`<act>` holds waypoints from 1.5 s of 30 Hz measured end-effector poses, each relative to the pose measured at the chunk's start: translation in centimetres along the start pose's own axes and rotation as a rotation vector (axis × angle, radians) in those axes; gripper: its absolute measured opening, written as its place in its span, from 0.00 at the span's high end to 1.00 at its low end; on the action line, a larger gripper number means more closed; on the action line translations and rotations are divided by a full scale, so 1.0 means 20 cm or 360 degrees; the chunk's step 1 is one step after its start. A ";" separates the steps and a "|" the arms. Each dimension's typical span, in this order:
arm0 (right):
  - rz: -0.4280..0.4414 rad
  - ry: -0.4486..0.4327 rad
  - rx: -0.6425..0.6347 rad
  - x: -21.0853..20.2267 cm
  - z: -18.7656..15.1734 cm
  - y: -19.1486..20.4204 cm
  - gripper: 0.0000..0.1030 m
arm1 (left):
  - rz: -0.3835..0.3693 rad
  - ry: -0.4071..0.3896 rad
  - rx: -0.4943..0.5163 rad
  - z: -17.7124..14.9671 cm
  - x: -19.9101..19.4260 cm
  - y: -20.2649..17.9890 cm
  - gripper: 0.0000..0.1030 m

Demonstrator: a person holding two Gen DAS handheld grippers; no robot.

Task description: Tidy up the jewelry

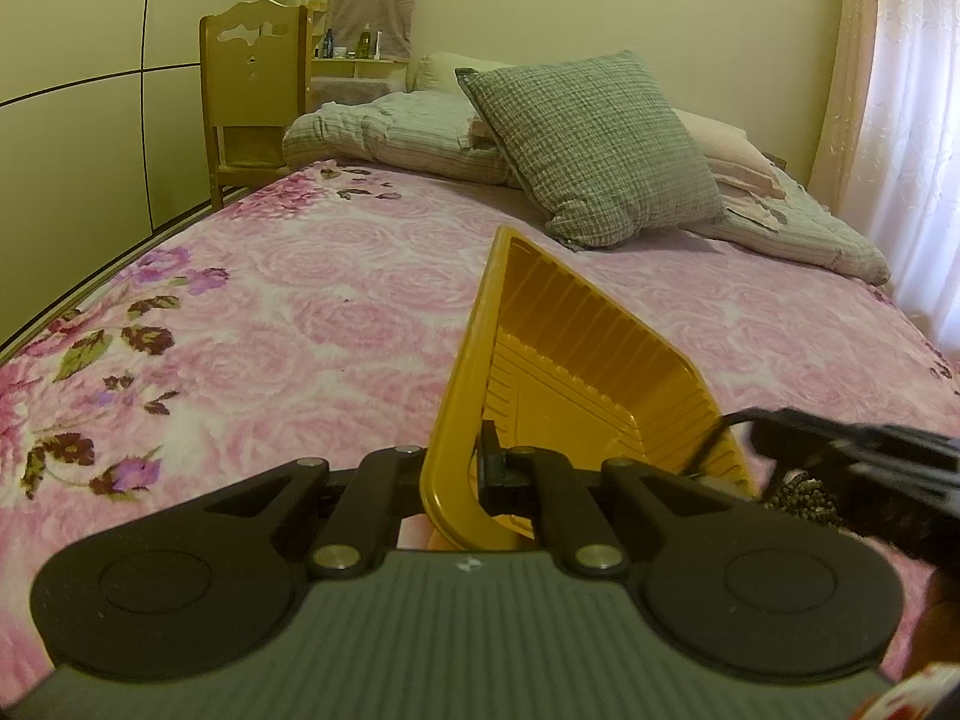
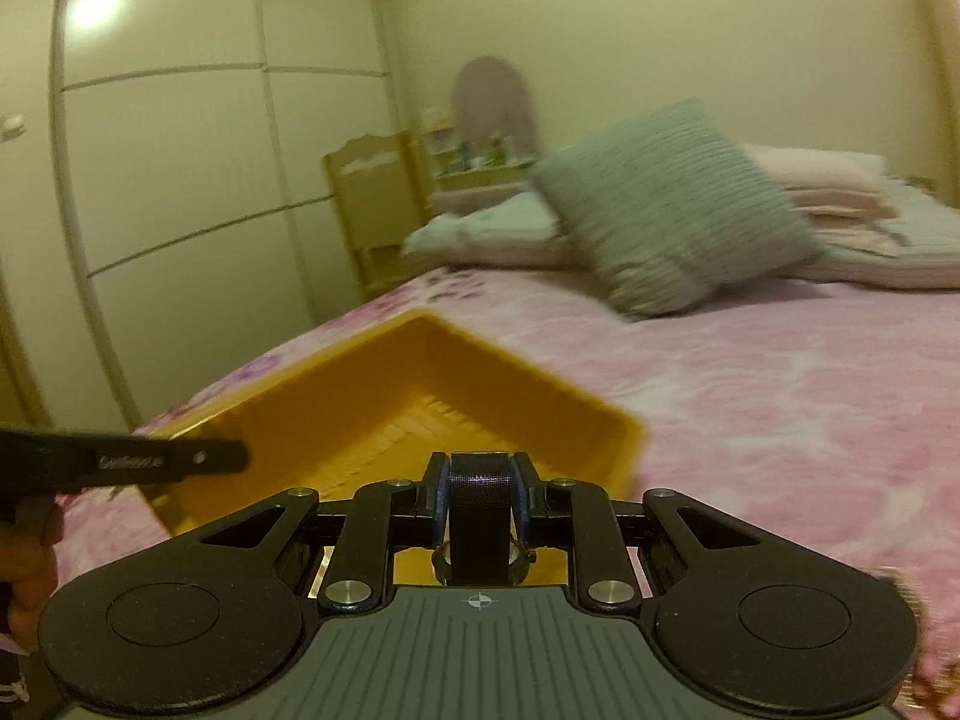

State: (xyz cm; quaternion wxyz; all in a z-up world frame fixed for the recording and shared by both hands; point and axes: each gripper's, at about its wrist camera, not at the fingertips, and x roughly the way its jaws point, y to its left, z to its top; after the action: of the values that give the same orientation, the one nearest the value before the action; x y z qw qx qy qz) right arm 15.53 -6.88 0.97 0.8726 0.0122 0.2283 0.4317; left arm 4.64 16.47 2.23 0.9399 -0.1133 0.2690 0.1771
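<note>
A yellow plastic tray (image 1: 576, 348) is held above the pink floral bed, and my left gripper (image 1: 474, 471) is shut on its near rim. In the left wrist view it tilts steeply, with its ribbed inside facing right. My right gripper (image 2: 480, 480) is shut on a black wristwatch (image 2: 480, 504). The strap stands upright between the blue pads and the round case sits low behind them. The tray (image 2: 384, 408) lies just ahead of the watch, and my left gripper (image 2: 204, 459) reaches in from the left. My right gripper (image 1: 780, 432) shows blurred beside the tray's right edge, above a speckled beaded item (image 1: 804, 495).
A grey checked cushion (image 1: 594, 144) and folded blankets (image 1: 396, 132) lie at the head of the bed. A wooden chair (image 1: 252, 90) and a small shelf with bottles stand behind them. Wardrobe doors (image 2: 180, 180) line the left side and a curtain (image 1: 912, 120) hangs on the right.
</note>
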 end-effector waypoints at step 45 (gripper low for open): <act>-0.0960 0.0332 0.0299 -0.46 -0.45 -0.84 0.73 | -0.0002 0.0006 -0.0002 0.00 0.00 0.02 0.95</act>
State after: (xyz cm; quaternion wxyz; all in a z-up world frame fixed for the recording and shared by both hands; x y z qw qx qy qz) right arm 19.57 -25.95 -7.13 0.9281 -0.0197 0.3484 0.1300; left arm 4.56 16.75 2.11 0.9395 -0.1144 0.2705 0.1765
